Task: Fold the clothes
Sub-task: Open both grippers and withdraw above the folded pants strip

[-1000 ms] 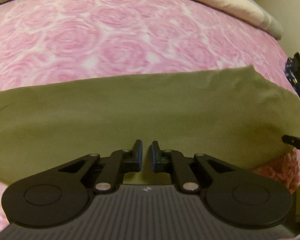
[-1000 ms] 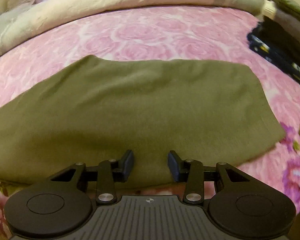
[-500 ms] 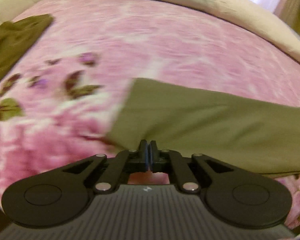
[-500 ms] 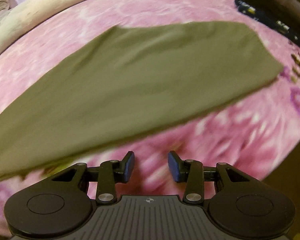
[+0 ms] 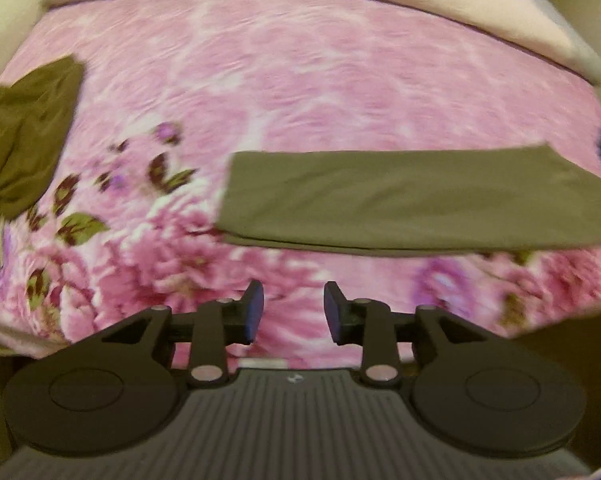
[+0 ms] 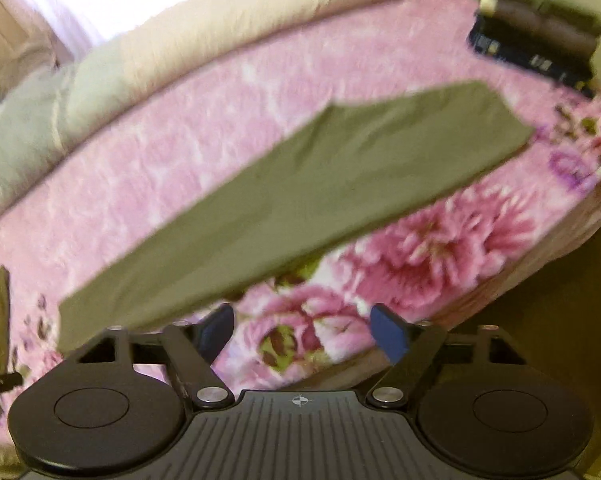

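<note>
— Where is the cloth sitting now?

— The olive garment (image 5: 416, 200) is lying folded into a long flat band on the pink floral bed (image 5: 300, 80), just ahead of the left tool (image 5: 293, 312) and ahead-left of the right tool (image 6: 302, 330). Both are spreading their jaws, nothing between them.

— How is it going to handle?

— Light, limp, probably a soft knit, though the blur is hiding the weave. I'm thinking it wants pinching at the two near corners, through both layers, or the band is sagging open.

— And beyond?

— A crumpled olive piece (image 5: 24, 136) is waiting far left of the left tool.
</note>
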Demonstrator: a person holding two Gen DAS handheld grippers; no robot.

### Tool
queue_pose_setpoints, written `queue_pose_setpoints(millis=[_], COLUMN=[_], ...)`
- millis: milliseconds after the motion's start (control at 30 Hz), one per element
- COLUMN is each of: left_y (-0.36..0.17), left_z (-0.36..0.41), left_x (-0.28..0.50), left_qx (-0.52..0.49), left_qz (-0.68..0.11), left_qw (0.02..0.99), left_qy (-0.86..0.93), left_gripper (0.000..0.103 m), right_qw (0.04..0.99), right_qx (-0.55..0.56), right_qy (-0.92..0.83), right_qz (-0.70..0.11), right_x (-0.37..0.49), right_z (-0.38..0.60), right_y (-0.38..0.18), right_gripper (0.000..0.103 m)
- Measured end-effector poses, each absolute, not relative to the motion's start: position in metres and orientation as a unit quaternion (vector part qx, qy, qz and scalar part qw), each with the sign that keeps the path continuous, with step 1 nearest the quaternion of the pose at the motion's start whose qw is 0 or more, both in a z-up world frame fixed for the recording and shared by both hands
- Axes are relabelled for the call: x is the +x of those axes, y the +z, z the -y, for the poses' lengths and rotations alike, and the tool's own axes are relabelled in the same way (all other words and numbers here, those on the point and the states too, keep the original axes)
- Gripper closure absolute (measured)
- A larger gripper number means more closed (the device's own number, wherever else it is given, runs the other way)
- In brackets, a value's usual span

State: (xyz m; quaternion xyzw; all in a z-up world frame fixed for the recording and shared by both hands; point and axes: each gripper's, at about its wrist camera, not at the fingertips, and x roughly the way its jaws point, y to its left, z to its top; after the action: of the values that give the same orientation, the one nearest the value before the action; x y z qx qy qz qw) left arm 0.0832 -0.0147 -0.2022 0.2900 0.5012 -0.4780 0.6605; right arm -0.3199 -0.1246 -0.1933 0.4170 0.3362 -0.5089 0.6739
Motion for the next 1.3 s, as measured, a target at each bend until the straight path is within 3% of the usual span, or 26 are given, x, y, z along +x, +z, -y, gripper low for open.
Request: queue_pose_setpoints(millis=[333,1300], left_y=[-0.149,-0.132], left_z=[0.026,0.021], left_x=[0.038,0.052], left_qx=[0.313,0.302], left_qz=[-0.463,-0.452], left_qw=[0.658,0.683], left_qy=[-0.505,-0.488], left_gripper=[0.066,0.063], right_qw=[0.661,0.676], right_qx=[0.412,0.372], right_qy=[-0.522,-0.493], right_qz=[-0.348,-0.402], right_x=[-0.317,-0.279], right_z=[0.104,0.100], right_y=[-0.147,-0.143], right_gripper=[0.025,0.025])
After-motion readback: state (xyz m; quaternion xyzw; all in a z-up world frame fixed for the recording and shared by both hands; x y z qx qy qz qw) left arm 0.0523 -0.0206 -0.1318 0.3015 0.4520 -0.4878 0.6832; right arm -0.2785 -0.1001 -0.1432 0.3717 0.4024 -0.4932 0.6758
